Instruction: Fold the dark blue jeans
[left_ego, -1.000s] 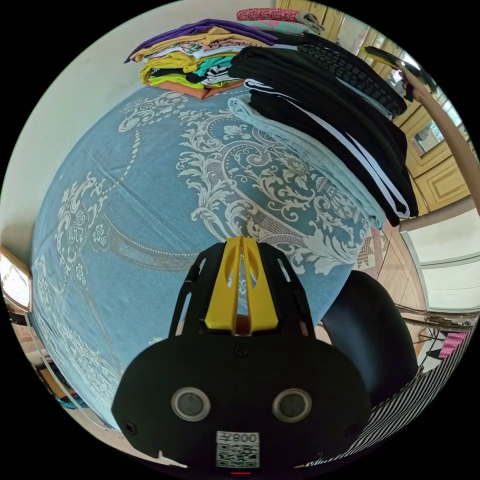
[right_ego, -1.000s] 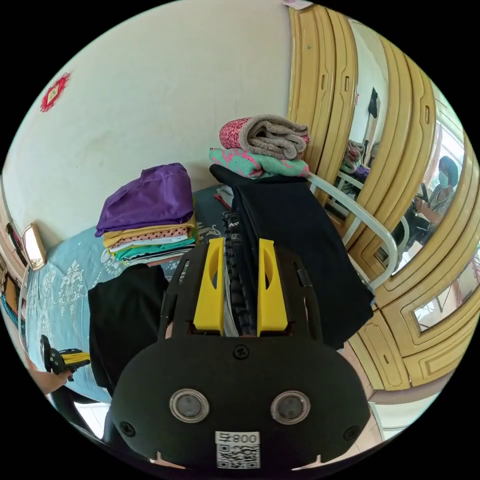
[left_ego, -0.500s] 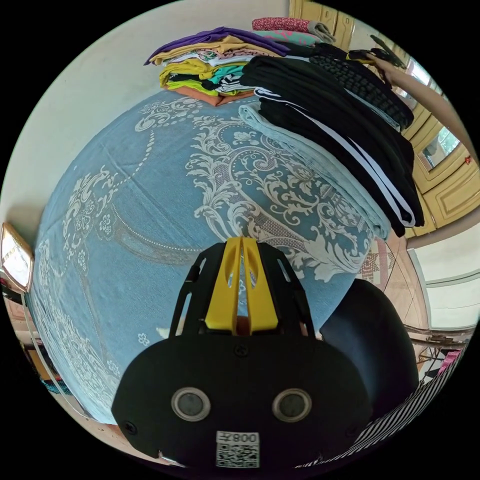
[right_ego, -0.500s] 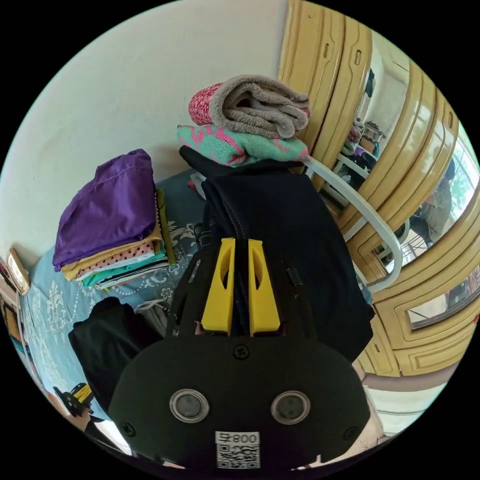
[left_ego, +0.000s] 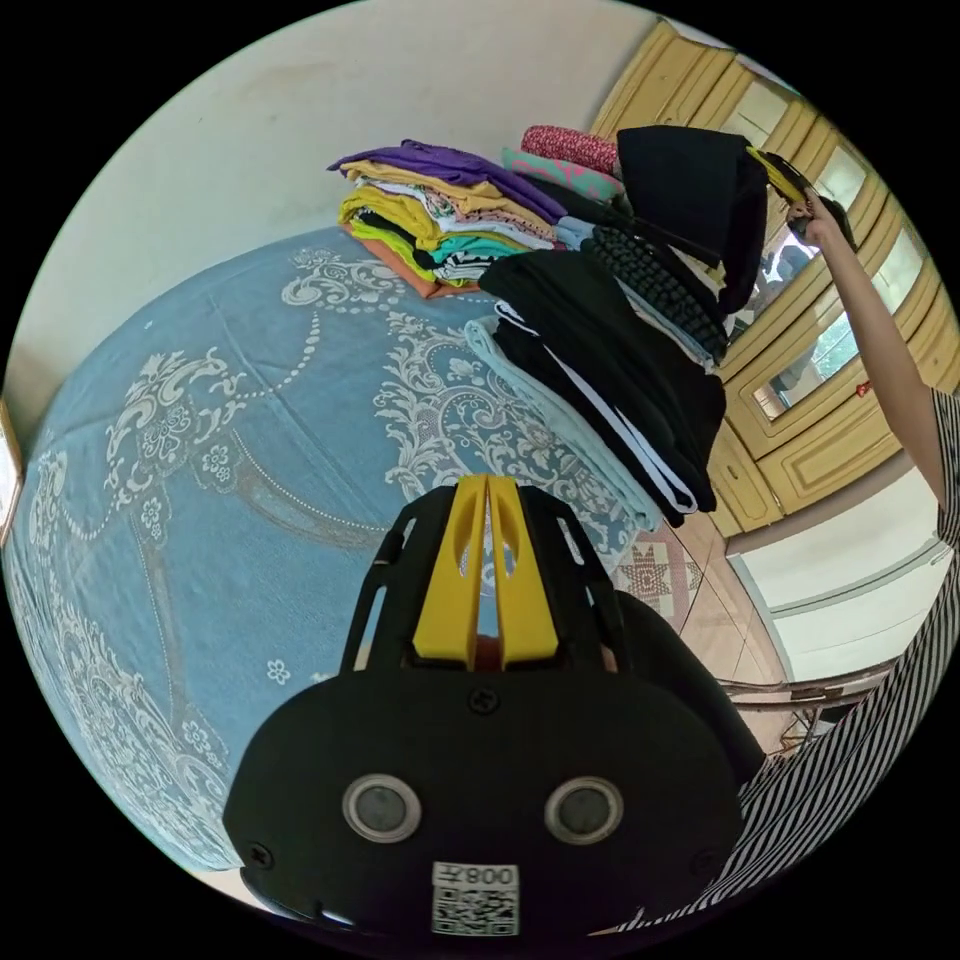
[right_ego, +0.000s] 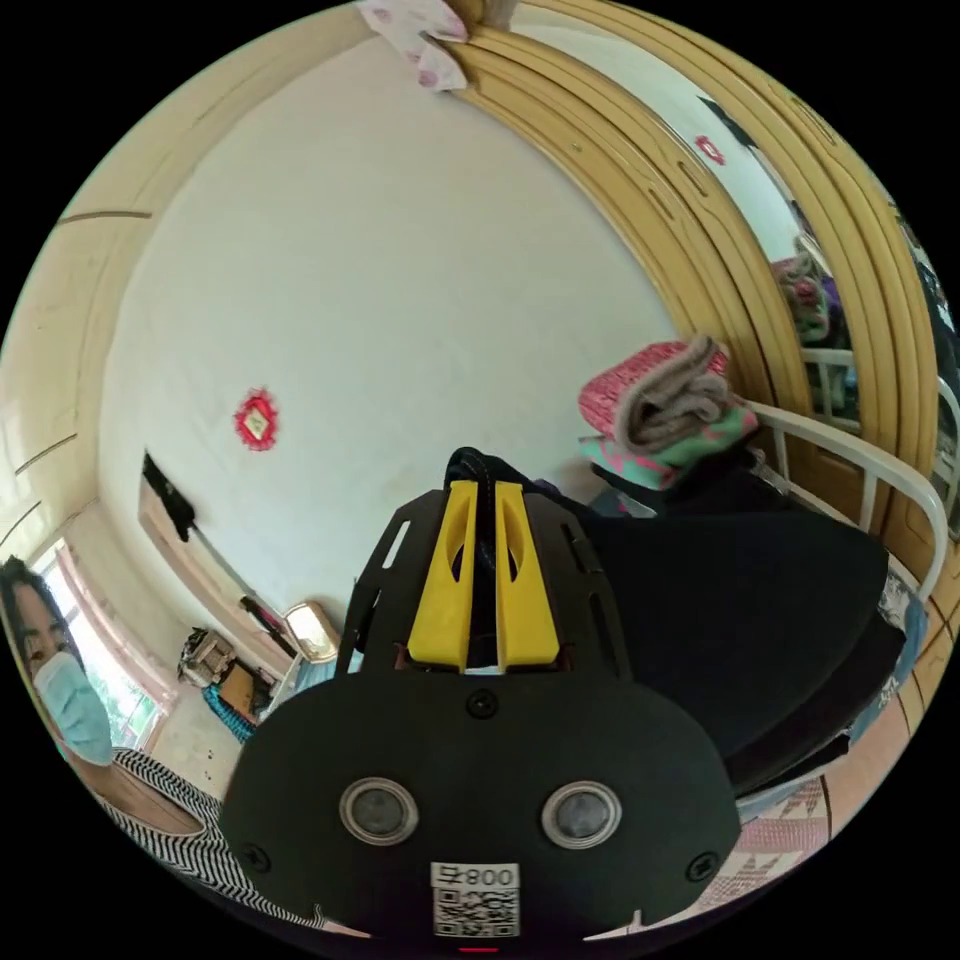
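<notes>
Between right gripper (right_ego: 484, 500) jaws — seemingly dark blue jeans (right_ego: 740, 610).

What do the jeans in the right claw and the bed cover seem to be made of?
The dark blue jeans look like heavy matte denim: thick folds and a corded seam at the right claw. The bed cover looks like thin woven cotton, pale blue with a flat white scroll print; the fibre is uncertain.

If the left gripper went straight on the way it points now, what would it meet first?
Most likely the blue patterned bedspread, then the edge of the dark folded stack. The left gripper is shut and empty; depth is unclear.
</notes>
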